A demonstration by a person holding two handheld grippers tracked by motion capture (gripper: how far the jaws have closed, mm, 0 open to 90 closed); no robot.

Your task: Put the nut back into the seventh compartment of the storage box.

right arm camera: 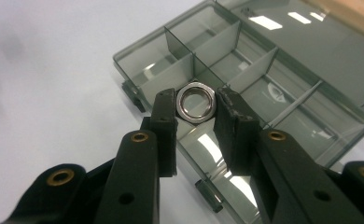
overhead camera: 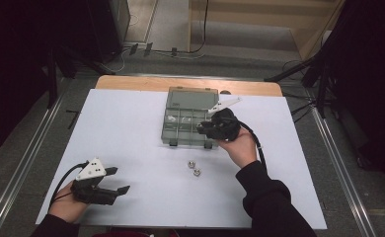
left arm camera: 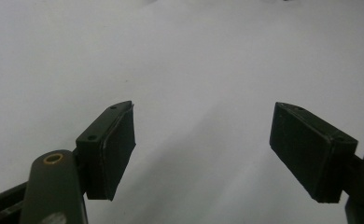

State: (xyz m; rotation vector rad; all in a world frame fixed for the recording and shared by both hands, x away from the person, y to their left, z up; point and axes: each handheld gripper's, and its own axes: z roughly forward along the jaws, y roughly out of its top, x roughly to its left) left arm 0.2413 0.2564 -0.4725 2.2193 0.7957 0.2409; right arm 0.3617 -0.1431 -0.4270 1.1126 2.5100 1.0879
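Right tongs (right arm camera: 196, 105), closed on a steel hex nut (right arm camera: 197, 102): the two pads press on opposite flats of the nut, whose bore faces the camera in the right gripper view. The nut is held in the air over the compartments of a clear smoke-tinted box (right arm camera: 283, 93), near the box's front edge and its dividers. In the high view the right tongs (overhead camera: 202, 128) lie over the right front part of the box (overhead camera: 180, 129), which sits open on the white counter (overhead camera: 131, 138) with its lid folded back. Two more nuts (overhead camera: 194, 168) lie side by side on the counter just in front of the box. Left tongs (overhead camera: 119, 180) rest near the counter's front left corner, well apart from the box; in the left gripper view the left tongs (left arm camera: 203, 149) stand wide open with bare counter between them.
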